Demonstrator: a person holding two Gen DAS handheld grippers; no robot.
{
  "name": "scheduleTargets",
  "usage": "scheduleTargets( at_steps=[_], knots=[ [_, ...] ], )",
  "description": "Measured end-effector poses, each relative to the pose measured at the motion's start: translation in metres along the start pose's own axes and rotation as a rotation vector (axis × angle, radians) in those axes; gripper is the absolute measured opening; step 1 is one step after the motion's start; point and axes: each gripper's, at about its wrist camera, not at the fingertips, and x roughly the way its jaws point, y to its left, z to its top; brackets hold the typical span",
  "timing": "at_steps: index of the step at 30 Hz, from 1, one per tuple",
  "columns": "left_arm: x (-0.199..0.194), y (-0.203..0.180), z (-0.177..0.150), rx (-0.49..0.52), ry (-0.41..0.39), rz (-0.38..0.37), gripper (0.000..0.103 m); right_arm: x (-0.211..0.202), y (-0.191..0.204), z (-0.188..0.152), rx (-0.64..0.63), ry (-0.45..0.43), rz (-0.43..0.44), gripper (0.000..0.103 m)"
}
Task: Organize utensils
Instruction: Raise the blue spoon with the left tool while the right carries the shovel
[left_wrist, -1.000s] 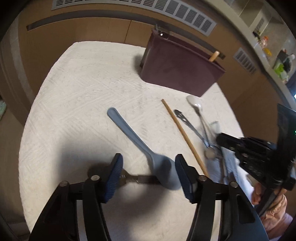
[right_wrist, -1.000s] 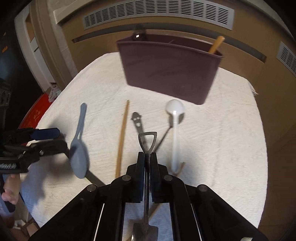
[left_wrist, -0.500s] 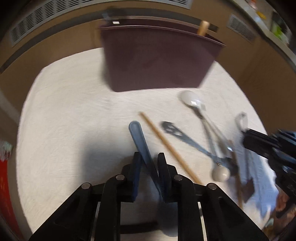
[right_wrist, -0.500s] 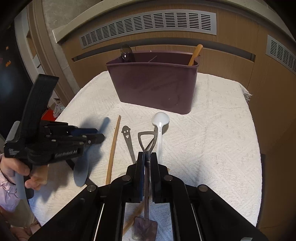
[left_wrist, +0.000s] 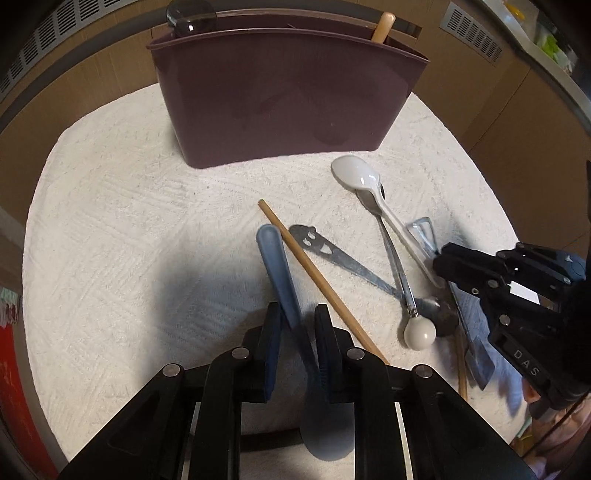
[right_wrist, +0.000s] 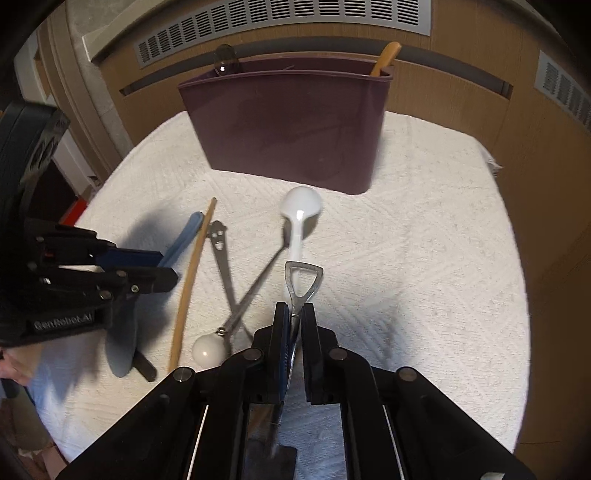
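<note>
A dark plum bin (left_wrist: 284, 96) stands on a white cloth (left_wrist: 122, 221) woven in a ridged diamond pattern. Before the bin lie a slate-blue spoon (left_wrist: 277, 266), a tan chopstick (left_wrist: 314, 273), a glossy white spoon (left_wrist: 356, 177), a silver face-cut utensil (left_wrist: 332, 254) and a steel stick with a cream ball end (left_wrist: 419, 334). Behind the bin, the wall (right_wrist: 443, 103) is brown wood with grey slatted vents (right_wrist: 280, 14).

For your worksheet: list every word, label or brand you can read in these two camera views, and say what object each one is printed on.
"GenRobot.AI": on the body of the left gripper, seen in the right wrist view.
"DAS": on the body of the right gripper, seen in the left wrist view; the lettering runs on out of sight, so the rest cannot be read.
Nothing readable on the maroon caddy or the utensils.
</note>
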Motion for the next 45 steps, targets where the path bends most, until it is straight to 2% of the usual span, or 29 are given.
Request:
scheduleTargets(
  at_steps=[1,2,3,4,6,8,10,11,12,14,16,17,20,22,29,33,37,39,45],
  knots=[
    [0.0,0.0,0.002,0.005,-0.015,0.012,0.012,-0.002,-0.002,-0.001,0.005,-0.011,-0.01,0.01],
    [-0.001,-0.001,0.001,0.003,-0.031,0.026,0.011,-0.005,-0.005,-0.001,0.02,-0.023,0.001,0.016],
    [-0.004,-0.001,-0.001,-0.001,-0.059,0.04,0.01,-0.009,-0.009,-0.002,0.037,-0.033,0.021,0.028],
    [-0.012,0.001,-0.004,-0.006,-0.109,0.049,0.01,-0.012,-0.014,-0.004,0.055,-0.038,0.036,0.035],
    [-0.029,0.003,-0.013,-0.021,-0.212,0.074,0.01,-0.019,-0.019,-0.009,0.072,-0.054,0.028,0.055],
    [-0.047,0.007,-0.026,-0.066,-0.301,0.06,0.01,-0.024,-0.022,-0.015,0.076,-0.064,0.02,0.059],
    [-0.061,0.012,-0.037,-0.119,-0.371,0.042,0.01,-0.024,-0.02,-0.017,0.073,-0.055,0.02,0.058],
    [-0.066,0.013,-0.041,-0.127,-0.394,0.038,0.01,-0.023,-0.017,-0.017,0.071,-0.051,0.02,0.054],
    [-0.071,0.014,-0.044,-0.135,-0.413,0.035,0.01,-0.02,-0.014,-0.016,0.069,-0.041,0.017,0.044],
    [-0.076,0.015,-0.047,-0.149,-0.425,0.016,0.01,-0.01,-0.009,-0.012,0.078,-0.013,0.004,0.032],
    [-0.077,0.016,-0.05,-0.163,-0.425,-0.002,0.01,0.002,-0.005,-0.009,0.08,0.017,-0.03,0.029],
    [-0.079,0.017,-0.053,-0.167,-0.429,-0.003,0.01,0.003,-0.003,-0.008,0.075,0.002,-0.051,0.027],
    [-0.085,0.02,-0.057,-0.181,-0.439,-0.019,0.01,0.005,0.006,-0.008,0.028,0.001,-0.07,0.008],
    [-0.087,0.018,-0.059,-0.187,-0.447,-0.028,0.01,0.0,0.01,-0.008,0.013,-0.006,-0.035,0.008],
    [-0.096,0.015,-0.063,-0.184,-0.465,-0.033,0.01,-0.038,0.011,-0.006,-0.002,-0.092,0.01,0.007],
    [-0.099,0.014,-0.064,-0.185,-0.467,-0.04,0.01,-0.043,0.016,-0.009,-0.047,-0.069,0.03,0.008],
    [-0.1,0.016,-0.065,-0.19,-0.471,-0.031,0.01,-0.04,0.018,-0.005,-0.077,-0.079,0.043,0.021],
    [-0.1,0.017,-0.065,-0.193,-0.472,-0.032,0.01,-0.035,0.022,0.001,-0.109,-0.084,0.057,0.034],
    [-0.101,0.018,-0.067,-0.198,-0.473,-0.037,0.01,0.001,0.032,0.038,-0.14,-0.08,0.105,0.036]
  ],
)
